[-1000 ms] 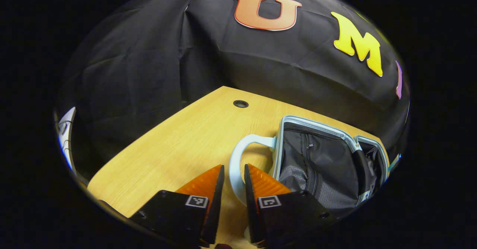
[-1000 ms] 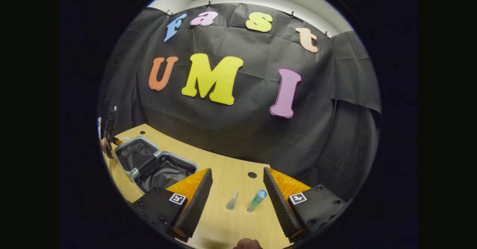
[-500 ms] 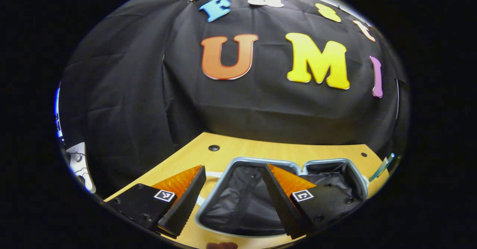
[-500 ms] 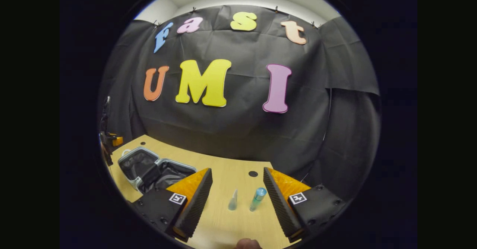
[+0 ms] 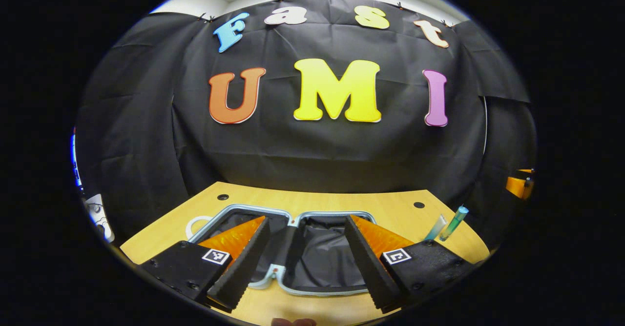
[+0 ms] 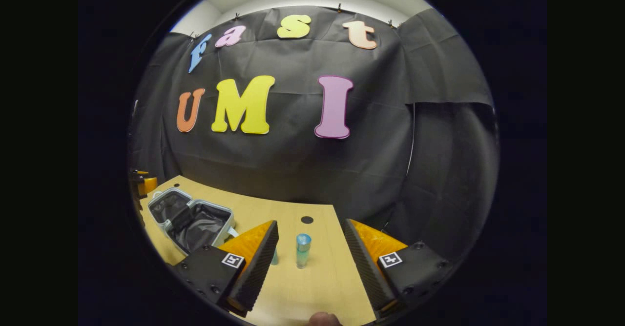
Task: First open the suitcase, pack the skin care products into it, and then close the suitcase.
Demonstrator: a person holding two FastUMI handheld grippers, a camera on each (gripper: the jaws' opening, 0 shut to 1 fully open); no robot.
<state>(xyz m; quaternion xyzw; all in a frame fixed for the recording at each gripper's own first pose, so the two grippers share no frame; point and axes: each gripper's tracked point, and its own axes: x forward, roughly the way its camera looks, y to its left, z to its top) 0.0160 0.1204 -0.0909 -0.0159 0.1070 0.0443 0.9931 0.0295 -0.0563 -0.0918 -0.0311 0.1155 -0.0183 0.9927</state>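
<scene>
In the left gripper view, the left gripper [image 5: 306, 253] is held with its fingers spread wide apart above the suitcase [image 5: 293, 287], which lies open on the wooden table [image 5: 322, 203], while a capped tube [image 5: 452, 223] and a clear tube [image 5: 435, 227] are seen side by side to the right. In the right gripper view, the right gripper [image 6: 312, 257] is likewise held apart and empty over the table [image 6: 317, 287], with the capped tube [image 6: 302, 250] lying between its fingers, the clear tube [image 6: 275, 256] partly hidden by one finger, and the open suitcase [image 6: 190, 219] well to the left.
</scene>
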